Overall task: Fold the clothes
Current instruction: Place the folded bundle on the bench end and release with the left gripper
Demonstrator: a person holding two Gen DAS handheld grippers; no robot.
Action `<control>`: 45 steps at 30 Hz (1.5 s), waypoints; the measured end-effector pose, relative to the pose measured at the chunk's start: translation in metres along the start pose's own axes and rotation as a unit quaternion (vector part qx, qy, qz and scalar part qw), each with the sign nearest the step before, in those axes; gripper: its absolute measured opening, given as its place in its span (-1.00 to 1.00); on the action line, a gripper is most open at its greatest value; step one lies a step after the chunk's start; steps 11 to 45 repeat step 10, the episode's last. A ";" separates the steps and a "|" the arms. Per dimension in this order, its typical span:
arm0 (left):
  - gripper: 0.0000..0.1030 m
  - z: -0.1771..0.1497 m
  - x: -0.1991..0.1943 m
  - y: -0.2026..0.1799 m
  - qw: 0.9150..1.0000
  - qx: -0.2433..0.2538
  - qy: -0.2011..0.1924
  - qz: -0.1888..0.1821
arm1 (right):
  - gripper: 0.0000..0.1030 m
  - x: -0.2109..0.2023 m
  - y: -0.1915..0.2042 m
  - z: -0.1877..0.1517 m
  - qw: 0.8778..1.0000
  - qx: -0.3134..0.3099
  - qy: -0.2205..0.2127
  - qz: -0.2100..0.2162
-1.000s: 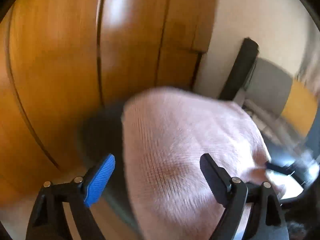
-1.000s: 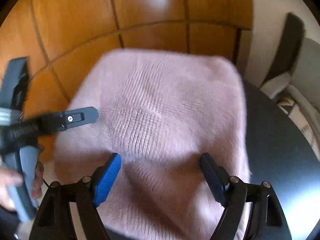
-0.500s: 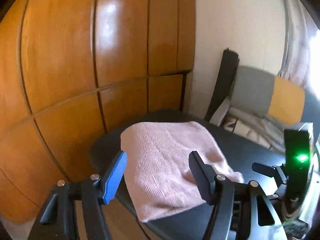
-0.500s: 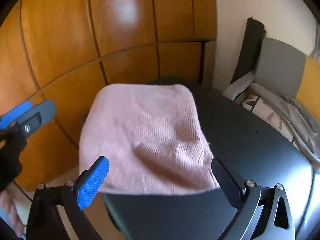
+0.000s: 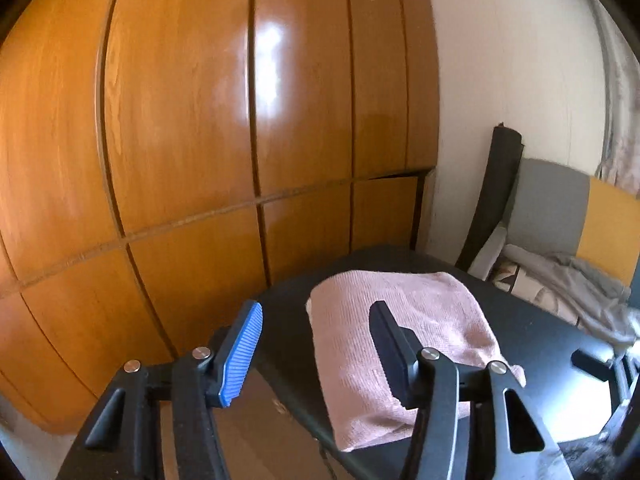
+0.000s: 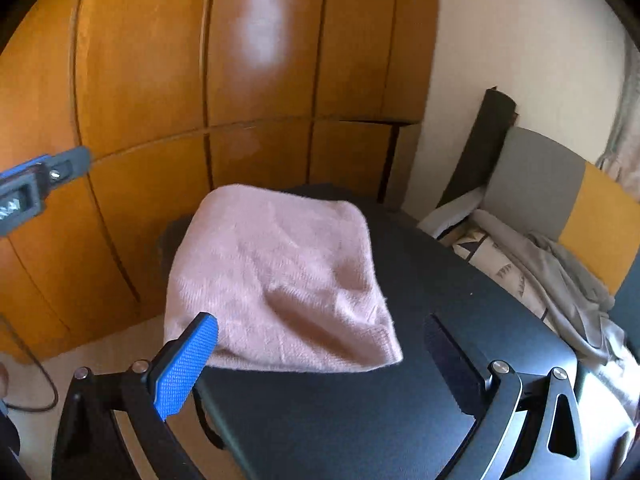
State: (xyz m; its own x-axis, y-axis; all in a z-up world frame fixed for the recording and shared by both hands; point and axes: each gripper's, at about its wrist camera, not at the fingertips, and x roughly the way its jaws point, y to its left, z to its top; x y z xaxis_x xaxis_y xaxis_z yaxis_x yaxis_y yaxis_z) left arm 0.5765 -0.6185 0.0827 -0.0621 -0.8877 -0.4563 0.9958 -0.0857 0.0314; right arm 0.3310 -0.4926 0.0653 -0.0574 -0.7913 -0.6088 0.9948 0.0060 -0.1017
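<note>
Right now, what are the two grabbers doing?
Left gripper: holding nothing, jaws closing.
Right gripper: wide open, holding nothing.

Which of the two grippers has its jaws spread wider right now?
The right gripper: its fingers stand far apart, empty, short of the pink knit. The left gripper is narrower, closing on nothing.

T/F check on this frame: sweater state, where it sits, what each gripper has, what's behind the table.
1. The pink knit sweater lies folded on the black table. True.
2. The right gripper grips the sweater. False: it is open, with nothing pinched.
3. The left gripper holds nothing. True; its jaws are closing on air.
4. The sweater sits mid-table. False: it overhangs the edge by the wooden wardrobe.
5. A chair behind the table carries grey fabric. True.
</note>
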 end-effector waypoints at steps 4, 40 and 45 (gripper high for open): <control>0.10 -0.004 0.007 0.003 1.000 -0.008 0.011 0.004 | 1.00 0.005 0.009 -0.004 1.000 -0.010 0.010 0.005; -0.03 -0.011 0.014 0.003 1.000 -0.008 0.012 0.002 | 1.00 0.015 0.011 -0.006 1.000 -0.012 0.023 0.012; -0.03 -0.011 0.014 0.003 1.000 -0.008 0.012 0.002 | 1.00 0.015 0.011 -0.006 1.000 -0.012 0.023 0.012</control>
